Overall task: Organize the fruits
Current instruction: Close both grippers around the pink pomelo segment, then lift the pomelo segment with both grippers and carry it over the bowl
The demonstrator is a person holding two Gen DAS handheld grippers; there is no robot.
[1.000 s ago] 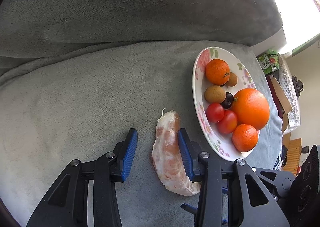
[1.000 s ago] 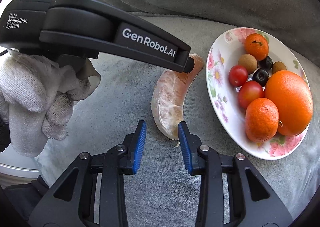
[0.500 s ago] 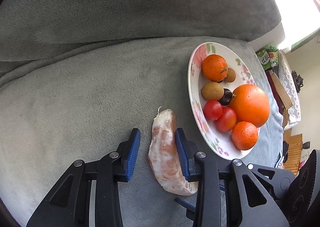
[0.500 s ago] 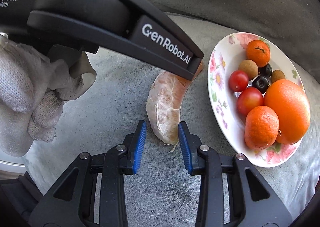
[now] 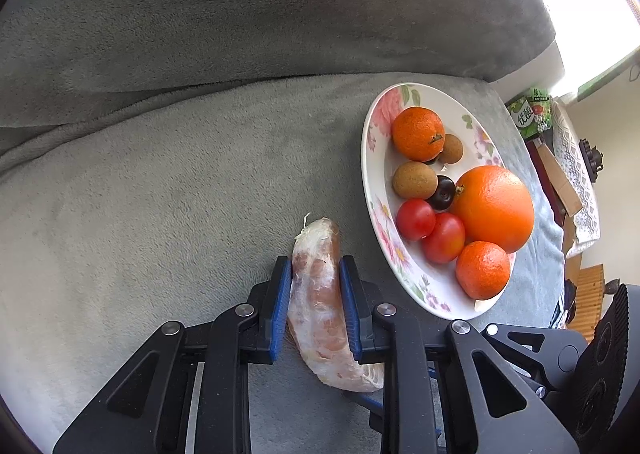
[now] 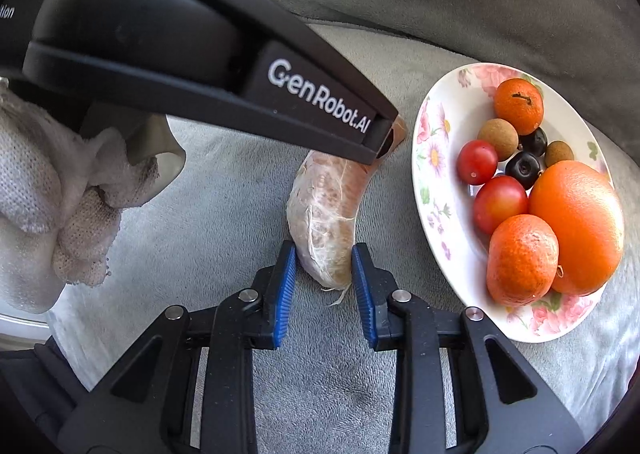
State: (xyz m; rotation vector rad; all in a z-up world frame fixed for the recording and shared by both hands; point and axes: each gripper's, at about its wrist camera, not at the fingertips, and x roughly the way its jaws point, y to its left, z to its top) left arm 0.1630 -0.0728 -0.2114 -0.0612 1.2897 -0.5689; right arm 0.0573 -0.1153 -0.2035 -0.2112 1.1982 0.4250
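A peeled pinkish citrus segment (image 5: 316,294) lies on the grey sofa seat, left of a flowered plate (image 5: 370,158). My left gripper (image 5: 314,266) is shut on its far half, both blue pads pressed to its sides. In the right wrist view the same segment (image 6: 328,206) has its near end between the pads of my right gripper (image 6: 324,250). Those jaws are closing and both pads touch it. The plate (image 6: 428,182) holds a big orange (image 6: 576,222), two mandarins, two tomatoes, and small brown and dark fruits.
A gloved hand (image 6: 40,194) holds the left gripper's black housing (image 6: 200,54), which hides the segment's far end. The sofa backrest (image 5: 280,14) rises behind the seat. The seat's edge drops off right of the plate, with a green packet (image 5: 530,114) beyond.
Both grippers narrowed around the segment. The left pads, apart from it a second ago, now press its sides. The right pads came forward around its near end and closed in.
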